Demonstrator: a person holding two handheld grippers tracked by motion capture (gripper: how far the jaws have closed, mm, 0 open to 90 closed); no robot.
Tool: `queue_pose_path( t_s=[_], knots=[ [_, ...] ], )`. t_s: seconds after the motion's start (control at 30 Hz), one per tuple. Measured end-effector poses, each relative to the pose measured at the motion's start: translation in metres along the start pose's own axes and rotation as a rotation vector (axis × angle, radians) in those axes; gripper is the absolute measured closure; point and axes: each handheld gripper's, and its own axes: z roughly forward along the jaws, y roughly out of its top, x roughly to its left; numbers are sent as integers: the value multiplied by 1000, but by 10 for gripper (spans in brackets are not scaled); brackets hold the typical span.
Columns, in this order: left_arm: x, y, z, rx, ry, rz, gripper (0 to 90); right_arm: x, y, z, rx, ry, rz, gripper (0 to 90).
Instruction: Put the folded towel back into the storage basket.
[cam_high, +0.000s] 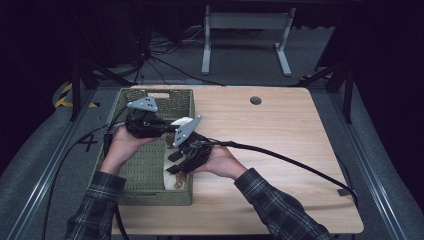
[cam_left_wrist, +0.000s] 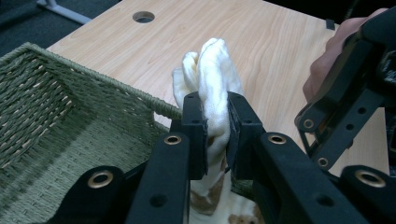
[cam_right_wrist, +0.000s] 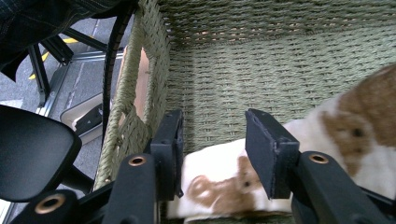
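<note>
You are working at the table's (cam_high: 280, 150) left edge, where the basket (cam_high: 150, 170) is sitting. No writing is showing anywhere. The cloth (cam_left_wrist: 212, 79) is lying along the basket's right wall, one end lifted above the rim. Your left gripper (cam_left_wrist: 215, 121) is clenching that raised end. Your right gripper (cam_right_wrist: 212, 149) is hovering released over the cloth's lower part (cam_right_wrist: 280, 158), jaws apart.

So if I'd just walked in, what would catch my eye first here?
Probably the white cloth with brown patches, pinched upright in the left gripper over the green woven basket at the table's left edge. Next, the right gripper, jaws apart, poised over the rest of the cloth lying inside the basket.
</note>
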Motion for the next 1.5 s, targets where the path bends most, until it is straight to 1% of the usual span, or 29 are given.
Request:
queue_pose_path(
  t_s=[0.07,0.13,0.3,0.37,0.4,0.43,0.47,0.5,0.53,0.6,0.73,0.83,0.87,0.9,0.93,0.97,1.0,1.03,1.1,1.13,1.2,1.27,1.3,1.33,1.37,1.4,1.43,1.47,1.5],
  knots=[
    [1,1,0,1,11,-11,799,0,0,-3,-16,-6,-6,545],
    [2,2,0,-3,19,-26,799,0,-2,-11,-39,-25,-9,521],
    [9,6,4,13,41,-50,799,-3,-8,-36,-67,-69,1,476],
    [12,8,6,21,59,-62,798,-4,-12,-45,-70,-83,3,468],
    [12,8,6,21,59,-62,798,-4,-12,-45,-70,-83,3,468],
    [14,8,7,25,72,-73,798,-5,-17,-55,-72,-98,3,460],
    [18,7,8,28,87,-96,798,-5,-19,-58,-75,-101,5,457],
    [18,7,8,28,87,-96,798,-5,-19,-58,-75,-101,5,457],
    [23,6,11,36,99,-121,798,-5,-24,-68,-82,-114,7,449],
    [27,5,14,49,101,-136,797,-5,-29,-74,-83,-124,6,442],
    [30,7,19,71,107,-134,795,-5,-41,-90,-84,-144,2,429],
    [35,12,26,95,130,-150,795,-7,-52,-102,-81,-159,12,422],
    [35,12,26,95,130,-150,795,-7,-52,-102,-81,-159,12,422],
    [37,13,29,102,139,-150,795,-9,-60,-111,-84,-172,27,419],
    [41,14,32,111,140,-160,794,-9,-63,-113,-84,-175,28,418],
    [41,14,32,111,140,-160,793,-10,-67,-116,-84,-181,32,418],
    [44,14,37,125,144,-172,793,-10,-71,-120,-83,-187,36,417],
    [44,14,37,125,144,-172,793,-10,-71,-120,-83,-187,36,417],
    [48,15,41,151,165,-175,792,-11,-78,-126,-83,-198,44,417],
    [53,14,43,158,172,-184,792,-12,-85,-131,-85,-205,52,417],
    [57,13,46,162,183,-198,792,-14,-90,-135,-86,-210,57,416],
    [59,11,48,167,186,-201,792,-14,-92,-136,-86,-213,59,416],
    [63,9,52,176,191,-212,790,-16,-98,-139,-86,-214,66,416],
    [63,9,52,176,191,-212,787,-16,-100,-140,-88,-214,68,416],
    [66,7,54,182,202,-221,779,-17,-102,-140,-87,-216,70,416],
    [67,6,55,179,213,-225,750,-18,-104,-141,-85,-215,75,414],
    [67,6,55,179,213,-225,713,-18,-104,-141,-85,-215,75,414],
    [68,6,55,170,212,-234,713,-19,-106,-142,-83,-215,78,414],
    [68,6,55,157,208,-237,680,-20,-108,-143,-83,-216,80,414]
  ],
)
